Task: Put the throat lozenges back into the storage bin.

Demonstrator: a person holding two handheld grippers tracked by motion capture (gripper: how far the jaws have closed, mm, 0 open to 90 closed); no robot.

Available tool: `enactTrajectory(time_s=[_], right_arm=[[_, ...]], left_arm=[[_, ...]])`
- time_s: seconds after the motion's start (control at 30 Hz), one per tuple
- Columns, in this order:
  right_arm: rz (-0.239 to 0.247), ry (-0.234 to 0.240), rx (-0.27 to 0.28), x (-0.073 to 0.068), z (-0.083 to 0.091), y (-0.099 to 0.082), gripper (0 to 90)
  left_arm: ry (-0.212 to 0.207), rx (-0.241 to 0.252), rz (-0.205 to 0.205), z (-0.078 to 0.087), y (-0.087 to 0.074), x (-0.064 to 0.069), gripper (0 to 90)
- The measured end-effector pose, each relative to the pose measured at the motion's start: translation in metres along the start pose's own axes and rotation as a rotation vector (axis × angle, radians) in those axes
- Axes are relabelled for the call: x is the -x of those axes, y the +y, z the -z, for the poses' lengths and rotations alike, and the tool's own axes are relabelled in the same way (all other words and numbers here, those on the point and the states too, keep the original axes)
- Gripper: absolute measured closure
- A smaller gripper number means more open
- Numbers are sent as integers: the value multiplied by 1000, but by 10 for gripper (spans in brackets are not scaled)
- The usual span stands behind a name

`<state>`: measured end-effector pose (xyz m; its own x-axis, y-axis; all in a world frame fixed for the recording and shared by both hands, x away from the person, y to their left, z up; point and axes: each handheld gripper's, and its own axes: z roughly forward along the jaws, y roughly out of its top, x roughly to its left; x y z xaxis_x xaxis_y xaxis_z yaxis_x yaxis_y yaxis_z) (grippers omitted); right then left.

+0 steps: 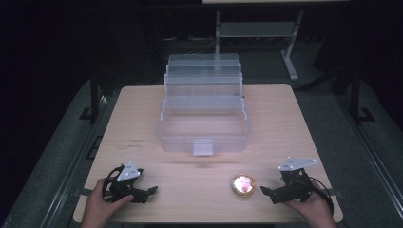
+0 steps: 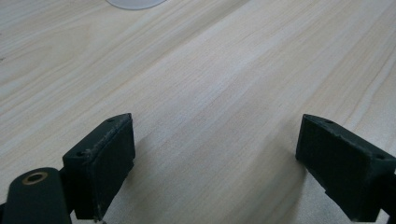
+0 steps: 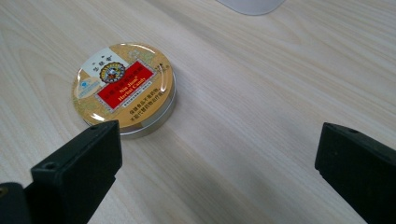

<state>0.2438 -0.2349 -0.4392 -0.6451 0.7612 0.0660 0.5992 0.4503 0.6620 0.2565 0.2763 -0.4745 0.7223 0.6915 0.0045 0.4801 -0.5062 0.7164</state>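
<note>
On the table: 1 clear box, 1 round tin, poss. candy, 2 claws, left & right, both agape.

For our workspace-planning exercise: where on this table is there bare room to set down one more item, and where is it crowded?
Bare wood lies left and right of the clear tiered box, and between the left gripper and the round tin. It is tightest between the tin and the right gripper.
</note>
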Motion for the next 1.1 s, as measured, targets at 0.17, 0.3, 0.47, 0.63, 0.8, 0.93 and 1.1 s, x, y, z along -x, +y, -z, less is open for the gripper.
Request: enactTrajectory(time_s=[0.17,0.3,0.47,0.63,0.8,0.93,1.1], right_arm=[[18,11,-4,-4,-3,3,3],[27,20,-7,-7,-4,5,3],[39,30,-9,-10,-6,7,3],[48,40,-9,-12,-7,9,3],[66,60,-5,-17,-8,13,3],[73,73,-5,-19,-9,16,3],[82,82,-4,-21,-11,19,3]], left_arm=[[0,0,0,0,0,0,109],[0,0,0,0,0,0,109],[0,0,0,0,0,0,109],[0,0,0,0,0,0,109],[0,0,0,0,0,0,109],[0,0,0,0,0,0,109],[0,0,-2,0,0,0,109]])
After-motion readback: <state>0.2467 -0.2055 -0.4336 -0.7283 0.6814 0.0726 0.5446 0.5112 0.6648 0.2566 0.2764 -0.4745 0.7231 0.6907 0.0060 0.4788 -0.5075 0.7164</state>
